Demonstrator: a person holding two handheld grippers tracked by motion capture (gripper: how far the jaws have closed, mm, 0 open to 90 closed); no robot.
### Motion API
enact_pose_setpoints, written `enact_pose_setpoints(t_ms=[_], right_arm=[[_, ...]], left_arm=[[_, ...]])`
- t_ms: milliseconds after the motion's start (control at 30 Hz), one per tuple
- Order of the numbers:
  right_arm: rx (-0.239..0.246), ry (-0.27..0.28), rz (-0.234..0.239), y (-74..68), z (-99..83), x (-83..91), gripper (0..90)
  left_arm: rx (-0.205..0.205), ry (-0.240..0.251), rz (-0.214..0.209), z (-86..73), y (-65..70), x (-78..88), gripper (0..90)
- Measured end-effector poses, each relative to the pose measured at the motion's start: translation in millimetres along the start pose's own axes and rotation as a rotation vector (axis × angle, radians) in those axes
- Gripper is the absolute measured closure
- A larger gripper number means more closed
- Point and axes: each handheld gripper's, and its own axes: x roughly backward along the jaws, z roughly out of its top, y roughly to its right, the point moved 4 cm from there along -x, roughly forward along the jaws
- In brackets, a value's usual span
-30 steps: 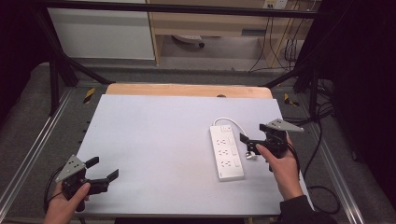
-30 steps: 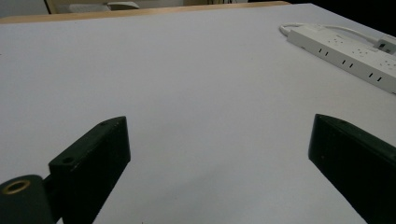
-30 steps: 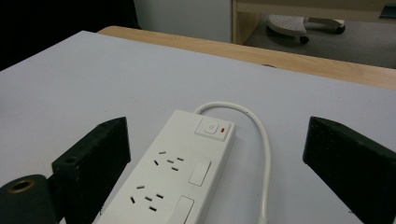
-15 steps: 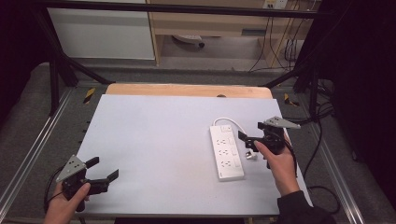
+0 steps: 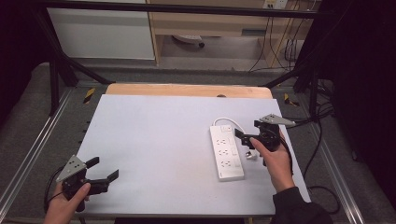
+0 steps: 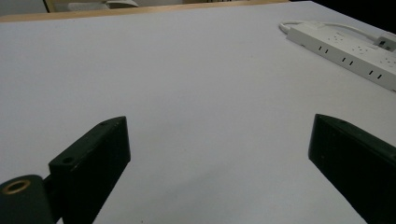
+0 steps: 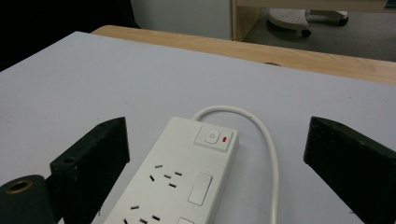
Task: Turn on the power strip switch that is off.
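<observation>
Power strip lies flat on the right half of the white counter, its switch end toward the far edge and its cord looping off that end. Right gripper hovers just beside the strip's right side, jaws wide and holding nothing. A small grey plug lies on the counter beside the strip. Left gripper sits at the near left corner, well apart from the strip, jaws wide and empty

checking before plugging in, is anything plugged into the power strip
No, the power strip shows bare sockets, and only its own cable leaves it.
</observation>
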Motion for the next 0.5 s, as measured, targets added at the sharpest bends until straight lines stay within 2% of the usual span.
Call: enact_pose_setpoints(t_ms=[167, 500], right_arm=[[-0.007, 0.002, 0.006, -1.4, 1.1, -4.0, 8.5], [-0.009, 0.006, 0.015, -3.6, 3.8, -12.4, 18.1]], left_arm=[[-0.003, -0.002, -0.001, -0.2, 0.2, -0.2, 5.7], [-0.008, -0.005, 0.004, -0.4, -0.3, -0.2, 5.7]])
